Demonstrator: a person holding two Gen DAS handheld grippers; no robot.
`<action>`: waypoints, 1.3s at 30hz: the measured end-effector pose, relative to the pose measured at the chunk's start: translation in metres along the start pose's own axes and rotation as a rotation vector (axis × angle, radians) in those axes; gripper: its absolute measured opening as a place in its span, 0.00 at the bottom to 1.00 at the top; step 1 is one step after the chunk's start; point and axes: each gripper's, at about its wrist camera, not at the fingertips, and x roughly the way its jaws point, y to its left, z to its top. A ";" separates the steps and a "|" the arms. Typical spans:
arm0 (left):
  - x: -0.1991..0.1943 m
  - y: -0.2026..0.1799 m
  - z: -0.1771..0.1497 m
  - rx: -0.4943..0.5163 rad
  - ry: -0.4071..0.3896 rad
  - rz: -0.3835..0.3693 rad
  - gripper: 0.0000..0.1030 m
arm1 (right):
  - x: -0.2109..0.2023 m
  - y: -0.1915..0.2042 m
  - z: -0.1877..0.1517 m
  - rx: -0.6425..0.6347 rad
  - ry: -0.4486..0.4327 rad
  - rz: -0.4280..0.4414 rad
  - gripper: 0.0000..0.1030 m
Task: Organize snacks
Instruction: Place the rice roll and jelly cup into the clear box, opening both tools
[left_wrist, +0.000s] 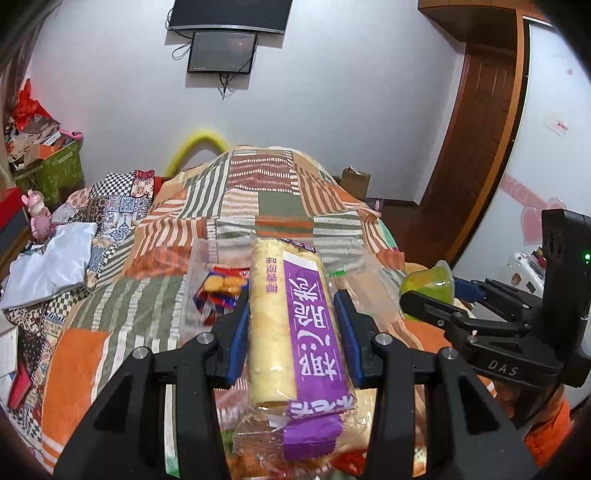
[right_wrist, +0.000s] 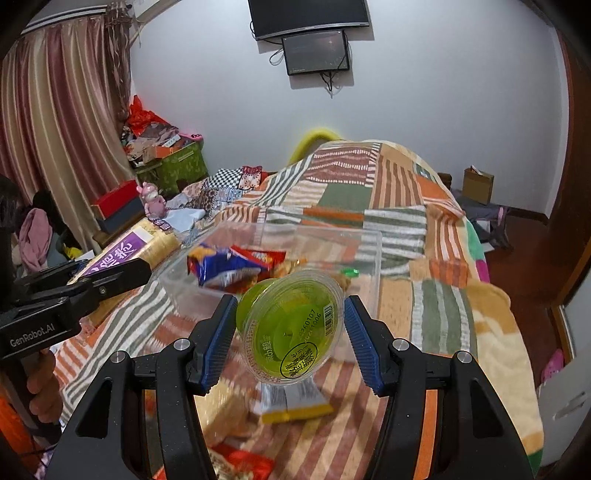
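Holding a long purple-labelled biscuit pack (left_wrist: 295, 332) lengthwise between its blue pads, the left gripper (left_wrist: 293, 325) is clamped narrow on the wrapper, with the pack's far end reaching out past the fingertips. To its right, the right gripper (right_wrist: 290, 328) grips a green jelly cup (right_wrist: 291, 328), tilted so its printed foil lid faces the camera; the pads press on the cup's rim at either side.

Just ahead of both grippers sits a clear plastic bin (right_wrist: 376, 258) on the patchwork blanket (right_wrist: 406, 184). Inside it already lie a blue-and-red snack packet (right_wrist: 221, 266) and what looks like one or two more wrappers, so part of the sorting seems done.

Still outside the bin, below the right gripper, a yellow-edged sachet (right_wrist: 295, 402) rests on the blanket, and a red packet (right_wrist: 240, 461) lies nearer the camera, blurred. By my reading, two items are in hand and headed for the bin, with at least those two loose ones left to collect afterwards.
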 end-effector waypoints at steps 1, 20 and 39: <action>0.004 0.001 0.002 0.001 0.001 0.000 0.42 | 0.003 0.000 0.002 -0.003 0.001 -0.001 0.54; 0.112 0.012 0.014 0.019 0.147 -0.030 0.42 | 0.076 -0.019 0.016 -0.013 0.093 -0.030 0.54; 0.120 0.013 0.011 0.004 0.192 -0.032 0.42 | 0.084 -0.022 0.014 -0.011 0.137 -0.031 0.55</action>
